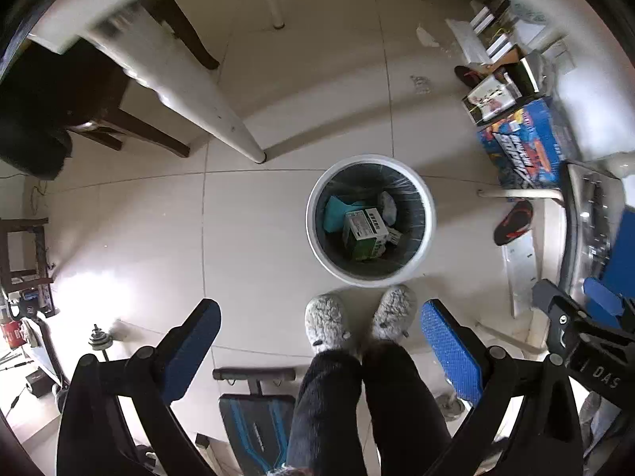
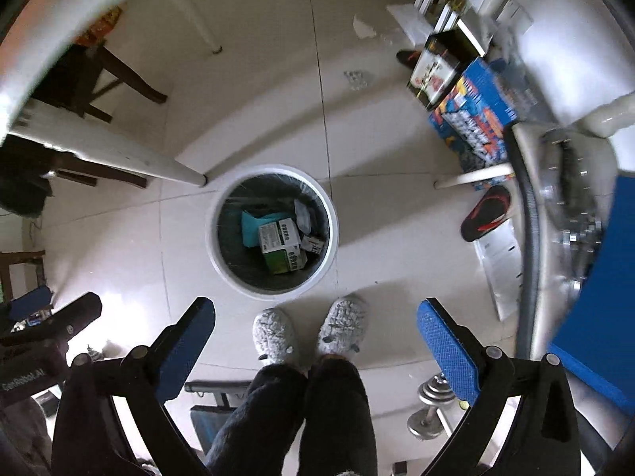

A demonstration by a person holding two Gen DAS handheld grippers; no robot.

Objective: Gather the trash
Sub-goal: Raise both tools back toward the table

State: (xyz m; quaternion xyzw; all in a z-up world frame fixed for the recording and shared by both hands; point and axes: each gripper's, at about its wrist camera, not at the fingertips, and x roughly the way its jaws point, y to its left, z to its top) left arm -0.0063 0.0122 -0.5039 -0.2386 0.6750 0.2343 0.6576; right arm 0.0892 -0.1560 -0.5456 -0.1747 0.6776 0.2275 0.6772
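A white round bin (image 1: 317,246) with a dark liner stands on the tiled floor, also in the right wrist view (image 2: 212,254). Inside lie a green-and-white carton (image 1: 363,232), a teal packet (image 1: 335,212) and crumpled wrappers; the carton shows in the right wrist view too (image 2: 279,244). My left gripper (image 1: 319,323) is open and empty, high above the floor, just short of the bin. My right gripper (image 2: 315,323) is open and empty at the same height. A white scrap (image 1: 426,35) and a clear crumpled wrapper (image 1: 420,83) lie on the far floor.
The person's grey slippers (image 1: 357,317) stand right before the bin. A white table leg (image 1: 238,135) is to the bin's left, dark chairs (image 1: 99,119) beyond. Boxes (image 1: 524,146) and a black-and-red sandal (image 1: 514,222) lie right. A weight bench (image 1: 254,416) and dumbbells (image 2: 430,408) are behind.
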